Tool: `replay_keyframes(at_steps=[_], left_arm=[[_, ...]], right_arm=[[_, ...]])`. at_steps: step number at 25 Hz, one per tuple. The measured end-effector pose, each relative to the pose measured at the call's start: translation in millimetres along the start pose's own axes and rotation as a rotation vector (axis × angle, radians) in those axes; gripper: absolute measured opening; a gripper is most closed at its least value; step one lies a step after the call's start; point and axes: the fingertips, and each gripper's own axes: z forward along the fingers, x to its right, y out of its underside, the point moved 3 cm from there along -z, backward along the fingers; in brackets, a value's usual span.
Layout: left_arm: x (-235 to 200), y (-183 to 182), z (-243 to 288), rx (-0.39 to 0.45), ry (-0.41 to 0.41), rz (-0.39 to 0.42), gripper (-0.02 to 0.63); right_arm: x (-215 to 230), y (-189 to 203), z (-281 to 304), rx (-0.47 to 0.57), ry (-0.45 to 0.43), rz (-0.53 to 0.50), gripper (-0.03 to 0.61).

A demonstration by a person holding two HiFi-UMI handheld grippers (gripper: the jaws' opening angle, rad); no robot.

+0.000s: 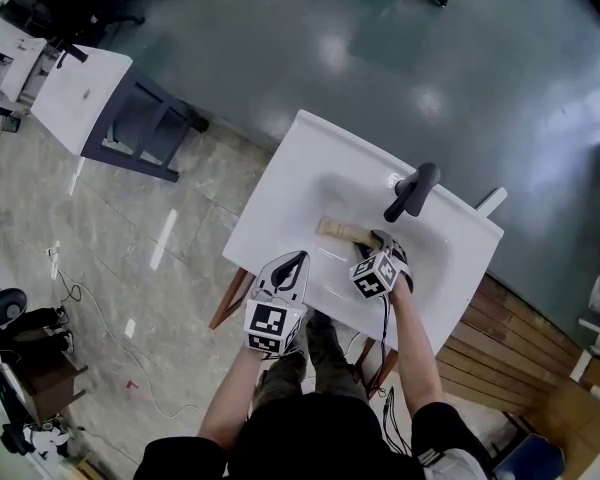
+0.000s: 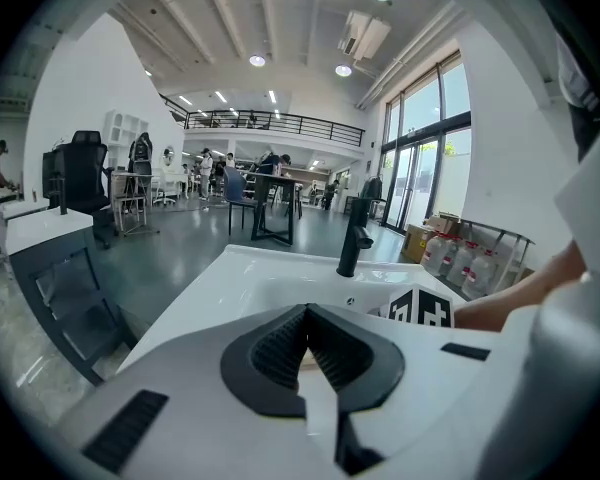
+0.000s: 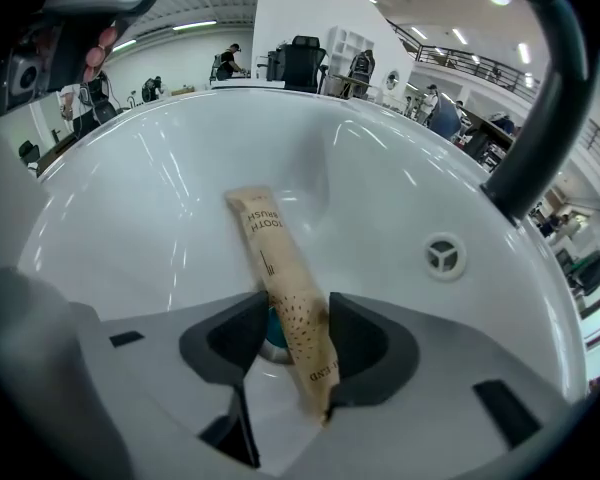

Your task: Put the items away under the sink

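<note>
Toothbrush pkt (image 3: 275, 268) in sink (image 3: 150, 188) btw open right jaws, faucet (image 3: 542, 118) beyond; left jaws closed.

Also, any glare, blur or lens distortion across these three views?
Head view: bright reflections on the glossy grey-green floor; edges bend. Left gripper view: strong fisheye, dark corners, bright windows at right. Right gripper view: streaky highlights on the white ceramic sink basin; the brown paper toothbrush packet is sharp, print readable.
</note>
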Motion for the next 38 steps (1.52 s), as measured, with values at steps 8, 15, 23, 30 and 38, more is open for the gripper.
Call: replay_keyframes(at_steps=[8, 15, 23, 30, 38], left_arm=[[2, -1, 0, 0.001, -0.003, 0.004, 0.006], [3, -6, -3, 0.011, -0.004, 0.007, 0.006], [13, -18, -14, 0.044, -0.002, 0.033, 0.006], [22, -36, -38, 0.084, 0.005, 0.074, 0.006], [31, -68, -64, 0.154, 0.042, 0.131, 0.006]], right_arm=[[3, 3, 0, 0.016, 0.040, 0.014, 0.110], [3, 1, -9, 0.043, 0.045, 0.018, 0.069], [3, -14, -44, 0.133, 0.093, 0.005, 0.067], [-12, -37, -99, 0.245, 0.140, 0.026, 0.067], [-8, -69, -187, 0.402, 0.281, 0.105, 0.067]])
